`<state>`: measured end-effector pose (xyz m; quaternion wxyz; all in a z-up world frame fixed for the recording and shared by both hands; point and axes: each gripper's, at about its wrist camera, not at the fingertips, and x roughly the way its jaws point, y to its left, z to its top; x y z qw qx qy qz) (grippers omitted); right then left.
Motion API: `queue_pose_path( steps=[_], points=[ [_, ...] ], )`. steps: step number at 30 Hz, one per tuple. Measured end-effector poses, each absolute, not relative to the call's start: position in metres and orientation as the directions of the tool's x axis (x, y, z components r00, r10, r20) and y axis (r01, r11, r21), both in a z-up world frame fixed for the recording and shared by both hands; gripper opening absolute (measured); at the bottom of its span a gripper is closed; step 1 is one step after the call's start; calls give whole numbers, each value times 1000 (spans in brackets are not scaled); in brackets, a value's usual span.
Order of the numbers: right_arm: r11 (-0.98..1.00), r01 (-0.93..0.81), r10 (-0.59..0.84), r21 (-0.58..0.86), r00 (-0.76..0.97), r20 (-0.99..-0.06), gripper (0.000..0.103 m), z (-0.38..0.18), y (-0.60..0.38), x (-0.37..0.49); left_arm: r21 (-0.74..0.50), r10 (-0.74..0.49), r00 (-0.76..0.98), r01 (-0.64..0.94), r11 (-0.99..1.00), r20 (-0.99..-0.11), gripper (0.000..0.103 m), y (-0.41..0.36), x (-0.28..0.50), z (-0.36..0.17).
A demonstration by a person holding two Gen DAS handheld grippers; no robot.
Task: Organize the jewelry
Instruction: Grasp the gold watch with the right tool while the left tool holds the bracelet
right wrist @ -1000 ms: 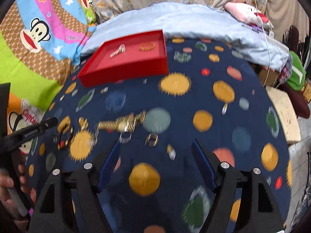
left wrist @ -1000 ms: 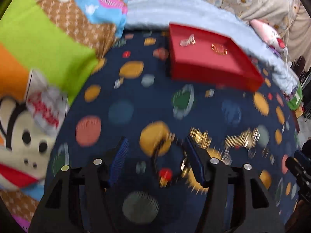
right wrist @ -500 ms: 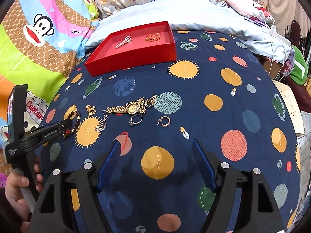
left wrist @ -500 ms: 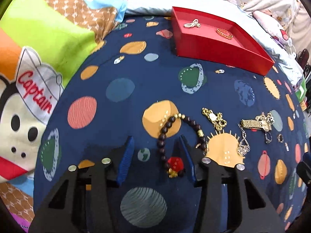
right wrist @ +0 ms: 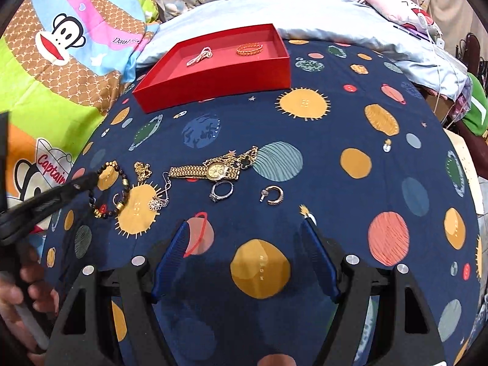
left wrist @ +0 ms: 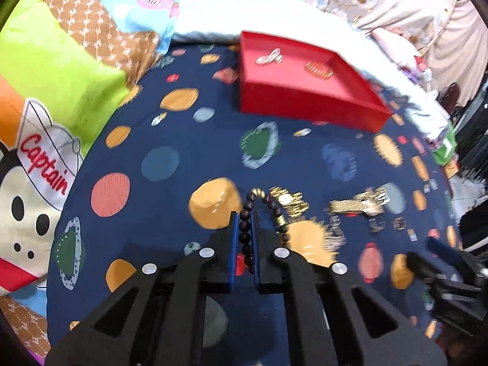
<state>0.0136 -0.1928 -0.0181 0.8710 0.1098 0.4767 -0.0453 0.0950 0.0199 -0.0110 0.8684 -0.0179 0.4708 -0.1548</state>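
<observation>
My left gripper (left wrist: 245, 213) is shut on the near side of a dark beaded bracelet (left wrist: 245, 228), which also shows in the right wrist view (right wrist: 109, 189) under the left gripper's tip (right wrist: 88, 181). My right gripper (right wrist: 245, 228) is open and empty above the navy planet cloth. A gold watch (right wrist: 210, 170), a silver ring (right wrist: 221, 190), a hoop earring (right wrist: 271, 195), a gold chain (right wrist: 142, 169) and a silver pendant (right wrist: 158, 201) lie on the cloth. The red tray (right wrist: 213, 82) at the back holds a pale bracelet (right wrist: 199, 55) and a gold bangle (right wrist: 249, 49).
A bright cartoon blanket (right wrist: 61, 61) borders the cloth on the left. A pale blue pillow (right wrist: 305, 9) lies behind the tray. The bed's right edge drops off beside a green item (right wrist: 477, 113).
My left gripper has closed its jaws on the beaded bracelet. The right gripper has stayed open and moved little.
</observation>
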Motion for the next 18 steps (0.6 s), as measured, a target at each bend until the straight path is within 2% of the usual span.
queue_pose_path(
  steps=[9,15,18],
  points=[
    [988,38,105,152,558,-823,57,-27,-177,55,-260,-391,501,312,914,-772,7,8,81,23],
    [989,1,122,145,534,-836,56,-37,-180,80,-262,-392,504,310,914,-770,7,8,83,25],
    [986,0,140,164,517,-845,49,-43,-181,85,-255,-382,498,304,918,-779,7,8,85,21]
  ],
)
